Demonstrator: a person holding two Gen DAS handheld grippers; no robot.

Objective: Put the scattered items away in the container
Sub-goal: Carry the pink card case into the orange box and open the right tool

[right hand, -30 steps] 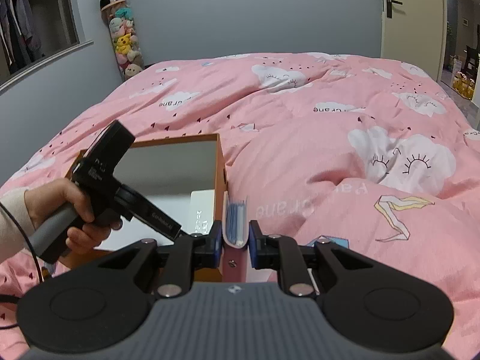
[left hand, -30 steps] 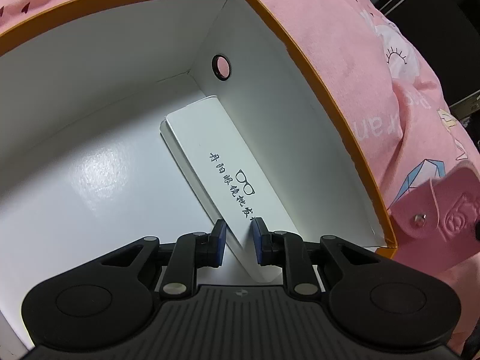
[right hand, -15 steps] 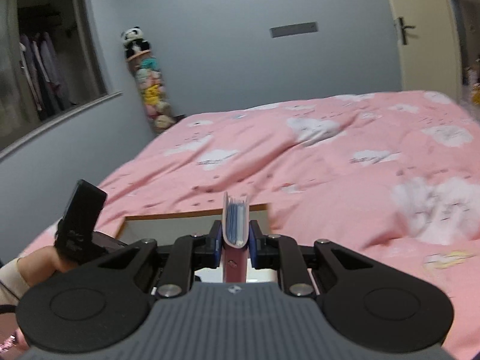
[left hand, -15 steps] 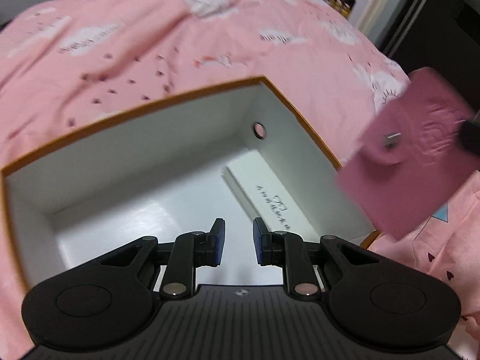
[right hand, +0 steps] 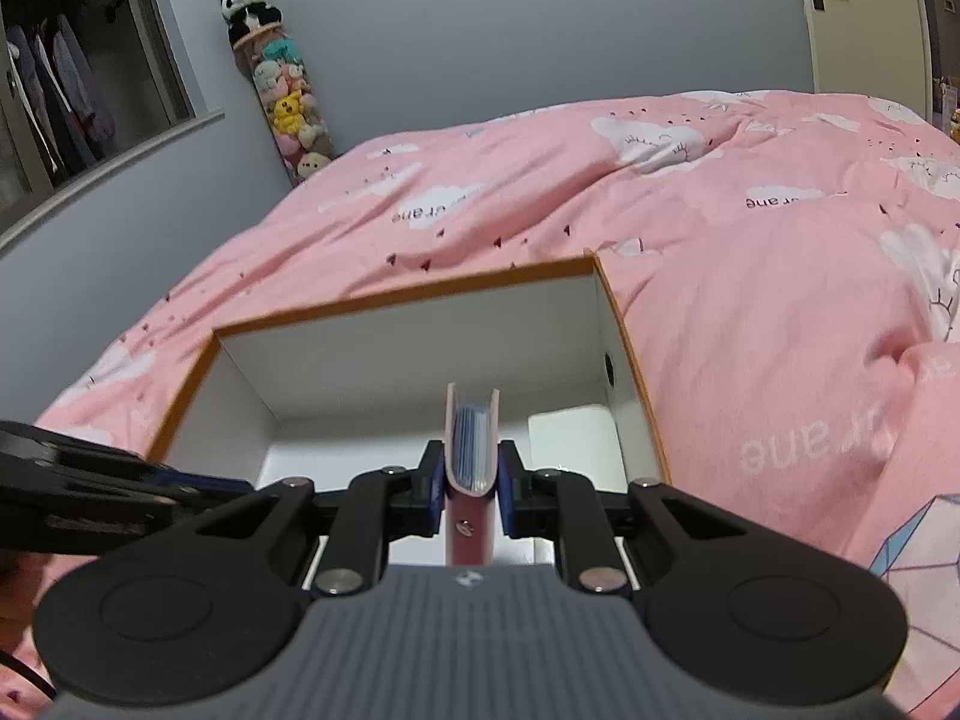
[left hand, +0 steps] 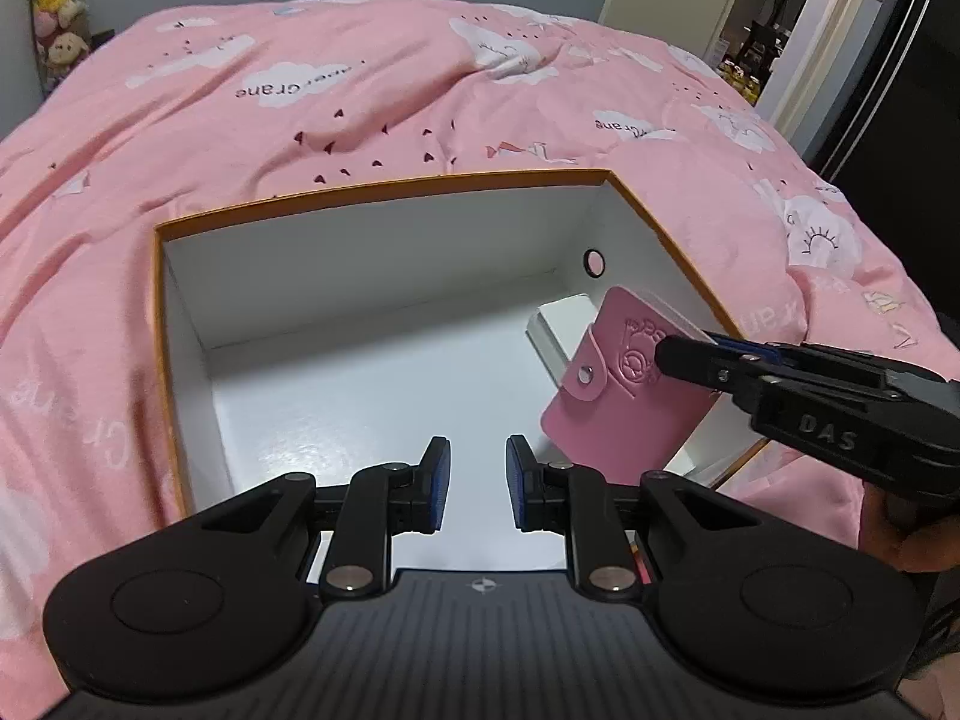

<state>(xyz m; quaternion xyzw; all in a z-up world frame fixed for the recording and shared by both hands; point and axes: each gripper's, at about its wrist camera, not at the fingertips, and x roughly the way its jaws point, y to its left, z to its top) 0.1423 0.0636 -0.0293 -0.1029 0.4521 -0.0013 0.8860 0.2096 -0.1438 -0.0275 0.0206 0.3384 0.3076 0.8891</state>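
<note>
a: where's the right gripper point(right hand: 472, 483) rn?

b: over the box point(left hand: 384, 189), near its right wall. it's pinching the pink card holder point(left hand: 624, 384) by the upper edge, flap & snap side facing the left cam. holder hangs below the pads, long axis slanting down toward the box floor.

a: so the holder's inside the rim already?

b: looks like it's above the floor, inside the rim line, not resting on anything. judging only from the left wrist view tho.

a: what's under it?

b: the white glasses case point(left hand: 561, 324), lying along the right wall, far end toward the far-right corner by the round hole. holder is partly in front of that case.

a: left gripper point(left hand: 478, 483)?

b: pads close together w/ a small gap, nothing between them. it's above the near edge of the box, pointing down at bare floor.

a: so which hand does the drop?

b: right one, obv. probably lower a bit, shift toward the box middle so it doesn't land tilted on the case, then let go.
</note>
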